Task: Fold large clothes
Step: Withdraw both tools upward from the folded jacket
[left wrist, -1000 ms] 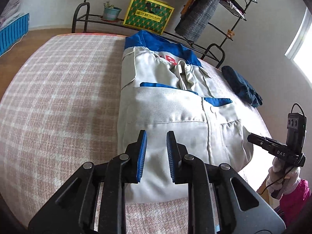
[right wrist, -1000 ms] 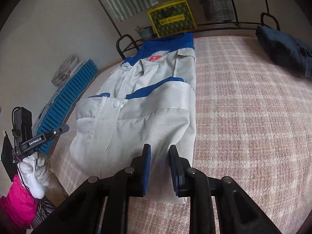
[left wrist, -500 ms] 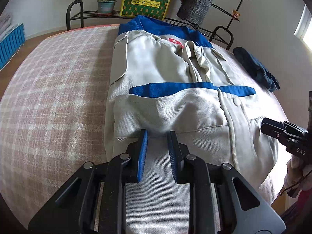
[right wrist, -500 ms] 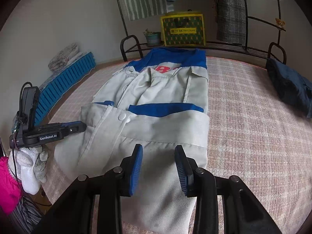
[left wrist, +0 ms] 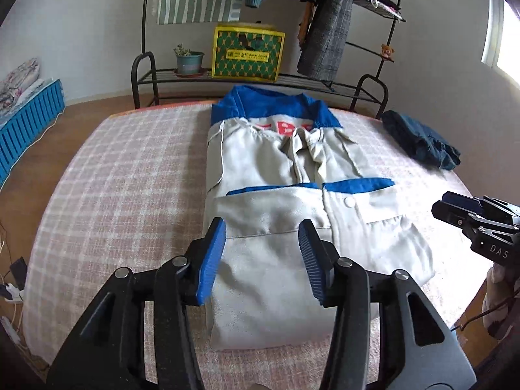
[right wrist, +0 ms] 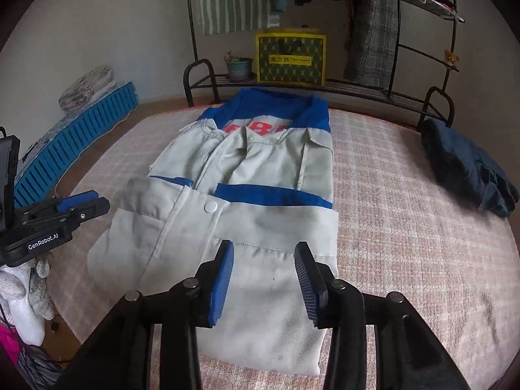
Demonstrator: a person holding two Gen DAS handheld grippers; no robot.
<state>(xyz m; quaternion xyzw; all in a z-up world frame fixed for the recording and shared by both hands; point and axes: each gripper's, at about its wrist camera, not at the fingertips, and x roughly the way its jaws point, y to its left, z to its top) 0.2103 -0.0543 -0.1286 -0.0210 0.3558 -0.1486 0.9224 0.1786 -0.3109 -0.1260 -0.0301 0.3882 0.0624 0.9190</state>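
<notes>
A grey work jacket (left wrist: 276, 195) with blue collar and blue bands lies folded into a long strip on the pink checked bed (left wrist: 130, 178); it also shows in the right wrist view (right wrist: 260, 201). My left gripper (left wrist: 261, 253) is open and empty, above the jacket's near end. My right gripper (right wrist: 264, 269) is open and empty, above the same near end. Each gripper shows at the edge of the other's view: the right one (left wrist: 455, 209) and the left one (right wrist: 81, 203).
A dark blue folded garment (left wrist: 419, 139) lies at the bed's far right, also in the right wrist view (right wrist: 464, 165). Behind the bed stand a black metal rack (left wrist: 143, 71), a yellow-green box (left wrist: 247, 53), a potted plant (left wrist: 188, 60) and hanging clothes (left wrist: 325, 32). A blue slatted crate (left wrist: 26, 123) is left.
Both grippers have opened and drawn back and up from the jacket's near end. The jacket's lower part now lies folded over, and the views face straight along the bed.
</notes>
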